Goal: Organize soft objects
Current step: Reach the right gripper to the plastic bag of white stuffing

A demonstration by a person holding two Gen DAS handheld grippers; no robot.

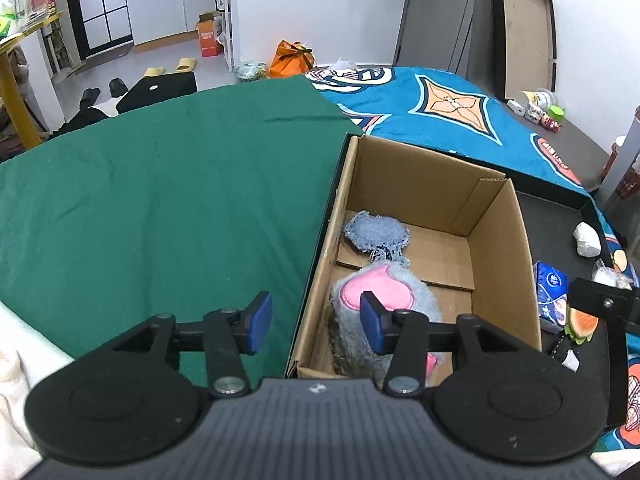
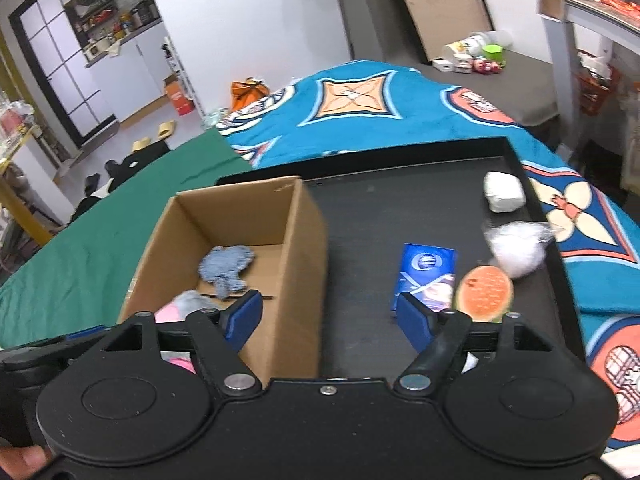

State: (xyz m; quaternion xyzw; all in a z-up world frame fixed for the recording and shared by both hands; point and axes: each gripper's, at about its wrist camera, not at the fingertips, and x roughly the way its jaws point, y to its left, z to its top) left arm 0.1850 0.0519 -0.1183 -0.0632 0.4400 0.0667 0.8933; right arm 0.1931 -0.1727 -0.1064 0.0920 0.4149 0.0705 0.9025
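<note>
An open cardboard box [image 1: 420,176] holds a blue knitted piece [image 1: 376,236] and a grey plush with a pink patch [image 1: 384,296]. My left gripper [image 1: 316,322] is open over the box's left wall, with the plush lying loose below its right finger. My right gripper [image 2: 328,322] is also open, over the box's right wall [image 2: 304,240] and the black tray [image 2: 360,216], with nothing between its pads. On the tray lie a blue tissue pack [image 2: 428,276], a watermelon-slice toy [image 2: 484,294], a white fluffy bundle in plastic [image 2: 516,246] and a white lump [image 2: 504,192].
The box and tray rest on a bed covered by a green cloth [image 1: 160,180] and a blue patterned blanket [image 1: 440,100]. A white fabric [image 1: 12,360] lies at the near left. Beyond the bed are floor, slippers and an orange bag [image 1: 292,58].
</note>
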